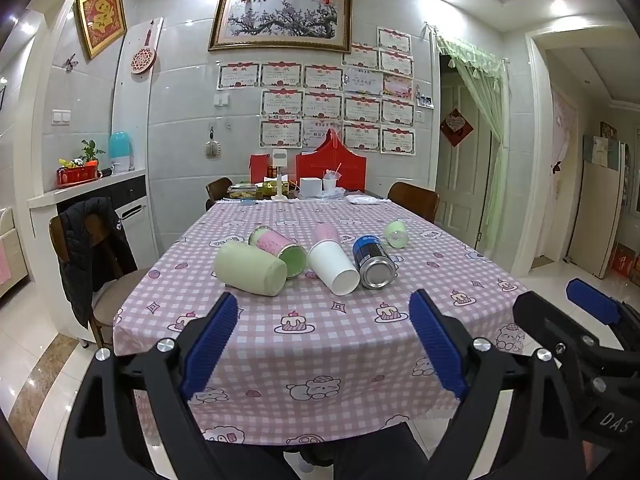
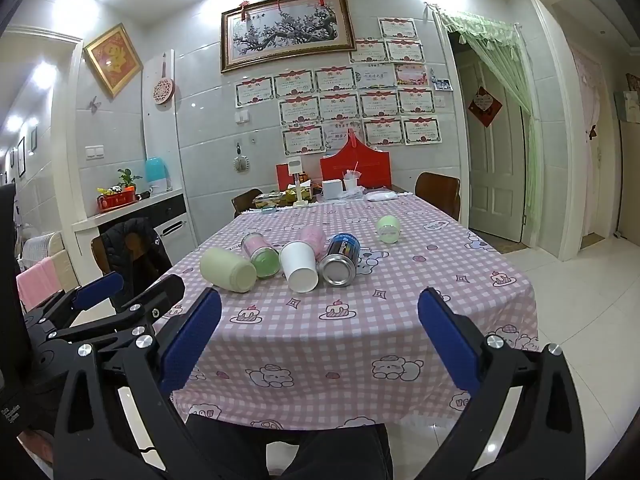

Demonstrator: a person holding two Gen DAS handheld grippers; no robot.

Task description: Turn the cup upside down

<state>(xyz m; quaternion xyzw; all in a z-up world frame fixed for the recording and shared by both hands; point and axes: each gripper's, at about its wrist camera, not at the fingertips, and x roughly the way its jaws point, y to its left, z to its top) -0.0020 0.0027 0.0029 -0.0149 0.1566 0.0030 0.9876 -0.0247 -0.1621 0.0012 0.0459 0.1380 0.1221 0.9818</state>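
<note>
Several cups lie on their sides on the pink checked tablecloth [image 1: 320,340]: a pale green cup [image 1: 250,268], a pink and green cup [image 1: 280,250], a white paper cup [image 1: 332,266], a pink cup [image 1: 326,234] behind it, a blue metal can [image 1: 372,262] and a small green cup [image 1: 396,234]. The same row shows in the right wrist view: the pale green cup [image 2: 226,270], the white paper cup [image 2: 300,266], the can [image 2: 340,260]. My left gripper [image 1: 324,344] is open and empty, short of the cups. My right gripper [image 2: 320,340] is open and empty, also short of them.
Chairs stand around the table, one at the left with a dark jacket [image 1: 92,248]. Boxes, a red holder [image 1: 332,168] and clutter fill the table's far end. A counter [image 1: 88,188] runs along the left wall. A doorway [image 1: 468,168] is at the right.
</note>
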